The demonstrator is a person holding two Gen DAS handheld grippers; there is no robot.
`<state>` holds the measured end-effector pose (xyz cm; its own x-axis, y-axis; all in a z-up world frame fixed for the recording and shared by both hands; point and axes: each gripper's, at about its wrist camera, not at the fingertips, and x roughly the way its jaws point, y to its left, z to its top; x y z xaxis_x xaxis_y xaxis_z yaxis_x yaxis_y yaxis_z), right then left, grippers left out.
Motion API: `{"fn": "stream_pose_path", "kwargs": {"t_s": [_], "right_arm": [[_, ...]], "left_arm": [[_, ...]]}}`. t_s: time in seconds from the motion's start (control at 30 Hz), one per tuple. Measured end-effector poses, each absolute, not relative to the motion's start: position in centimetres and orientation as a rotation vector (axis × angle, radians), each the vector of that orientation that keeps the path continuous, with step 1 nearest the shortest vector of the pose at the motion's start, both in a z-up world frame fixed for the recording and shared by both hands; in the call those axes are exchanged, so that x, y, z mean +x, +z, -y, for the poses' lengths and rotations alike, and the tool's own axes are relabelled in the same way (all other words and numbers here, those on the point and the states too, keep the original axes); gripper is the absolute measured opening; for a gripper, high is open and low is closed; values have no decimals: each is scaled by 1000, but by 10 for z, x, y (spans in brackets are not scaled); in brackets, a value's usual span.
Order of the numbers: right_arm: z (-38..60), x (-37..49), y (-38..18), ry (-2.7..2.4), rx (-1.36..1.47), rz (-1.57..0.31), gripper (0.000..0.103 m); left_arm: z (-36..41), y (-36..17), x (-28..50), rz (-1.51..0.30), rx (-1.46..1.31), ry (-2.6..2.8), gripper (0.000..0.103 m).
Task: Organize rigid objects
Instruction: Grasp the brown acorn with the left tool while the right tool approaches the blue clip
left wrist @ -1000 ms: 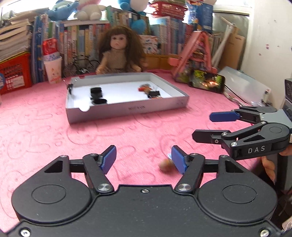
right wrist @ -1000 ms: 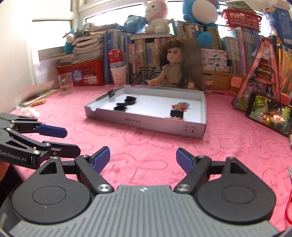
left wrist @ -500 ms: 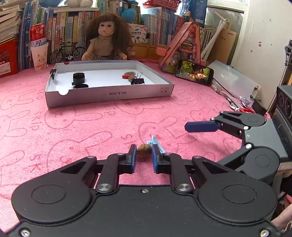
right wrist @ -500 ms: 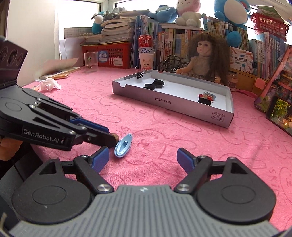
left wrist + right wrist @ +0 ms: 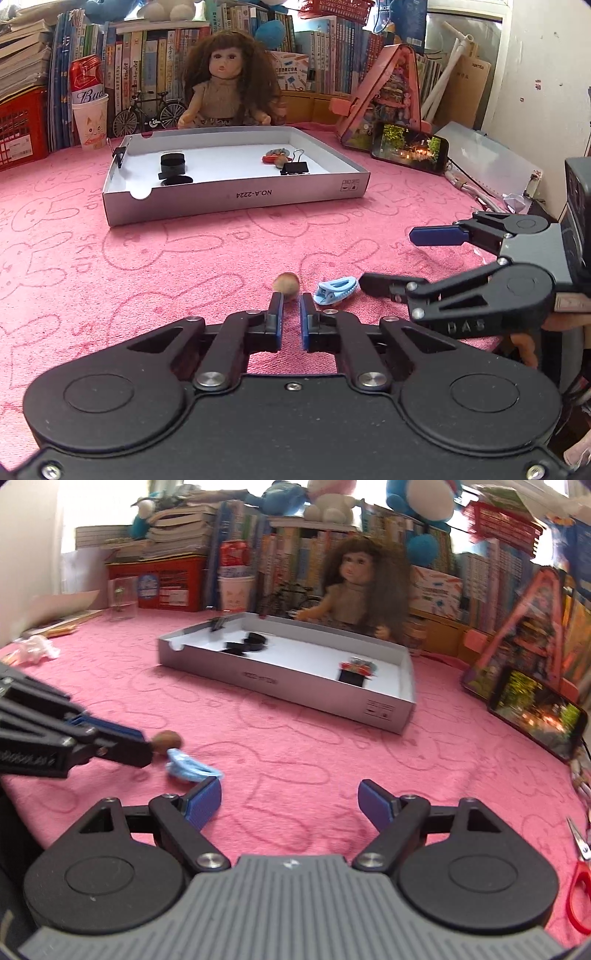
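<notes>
Closed now, from wide apart 1 second ago: left gripper point(image 5: 291, 299), jaws just drawn in until pressed almost together, with only a thin slit between. Also come into view since then: blue clip point(image 5: 336, 291), lying just right of those fingertips on the pink cloth point(image 5: 147, 266).

Touching the left gripper's tips, at their far end: small brown nut-like piece point(image 5: 286, 283). Seems wider than the slit, so probably not deep between the pads; pinched at the very tip or only pushed forward, cannot tell. Same doubt from the right wrist view, where the piece sits at the end of the dark fingers.

Right gripper point(image 5: 290, 801) spread wide, holding nothing, with the blue clip just beside its left finger.

Step in hand, as a judgement: picking up the brown piece, to carry it to the grey box point(image 5: 236, 195) far across the cloth. Already 2 black round pieces on the box's left side, and 1 black binder clip with something red on the right side.

Next move calls for a slow lift to check the grip; if the piece stays on the cloth, then open and come in again, deeper. Blue clip probably for the right gripper.

Hard to make out: what the red thing in the box is. Right wrist view blurred. Cut off at its right edge: red scissors point(image 5: 578, 893).
</notes>
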<state>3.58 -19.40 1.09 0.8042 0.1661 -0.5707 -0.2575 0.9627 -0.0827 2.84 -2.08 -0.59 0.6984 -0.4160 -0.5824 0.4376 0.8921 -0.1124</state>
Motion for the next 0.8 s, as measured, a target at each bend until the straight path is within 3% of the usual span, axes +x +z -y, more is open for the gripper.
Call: {"fn": "stream_pose_path", "kwargs": {"t_s": [0.47,0.6,0.63,0.67,0.8], "right_arm": [[203,40,10,191,-91,-617,89],[201,38,12,198,-80,-614,89],[201,36,12,203,-72,-611,89],[202,35,14,215,-60,-604,89],[201,29,19,271,-9,-585,89]], "left_arm": [[33,-13,36,-596,49,-429,15],[35,-13,34,-575,58,-406,11],[35,-13,34,-566,70,-401,2],[34,-13,33,-562,82,-397,0],[29,-12,34,-566,76,-385,0]]}}
